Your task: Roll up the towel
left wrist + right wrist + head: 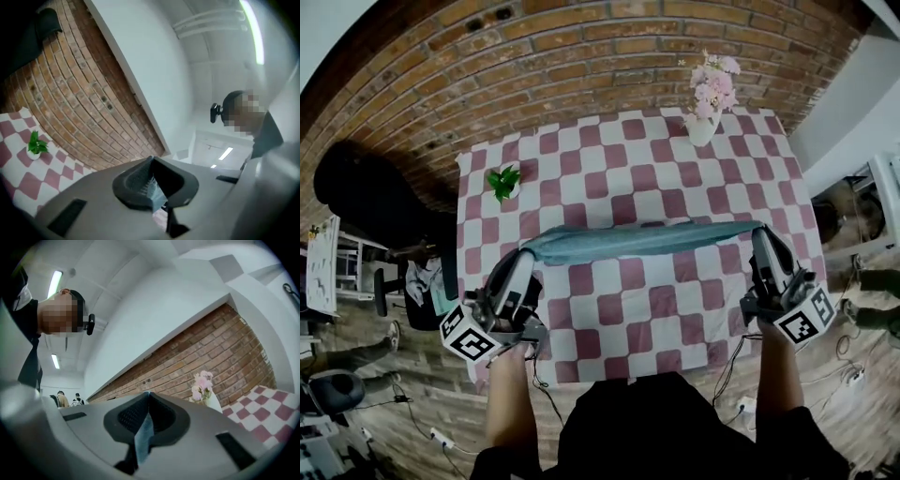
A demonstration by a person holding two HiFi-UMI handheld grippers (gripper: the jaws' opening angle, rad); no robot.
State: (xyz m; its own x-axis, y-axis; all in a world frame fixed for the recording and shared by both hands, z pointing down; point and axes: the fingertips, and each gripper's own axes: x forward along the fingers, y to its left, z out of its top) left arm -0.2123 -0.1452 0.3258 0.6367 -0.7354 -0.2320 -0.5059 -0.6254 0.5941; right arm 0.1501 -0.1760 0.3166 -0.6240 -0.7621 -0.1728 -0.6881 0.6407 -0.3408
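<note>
lab or office floor indicated, with a home-style corner staged: brick wall (581,56) at 12 o'clock, checked tablecloth (609,178), office chair (427,309) at 9 o'clock, loose floor cables (405,405) at 7 o'clock, ceiling strip light (55,278).

One towel (647,240), two hand-held grippers (528,256) (759,231)

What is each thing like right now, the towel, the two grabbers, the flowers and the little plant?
left hand-held gripper: shut on one end of the towel
right hand-held gripper: shut on the other end
towel: unrolled, stretched between both hand-held grippers
flower vase: upright on the checkered table
little plant: upright in its pot
</note>
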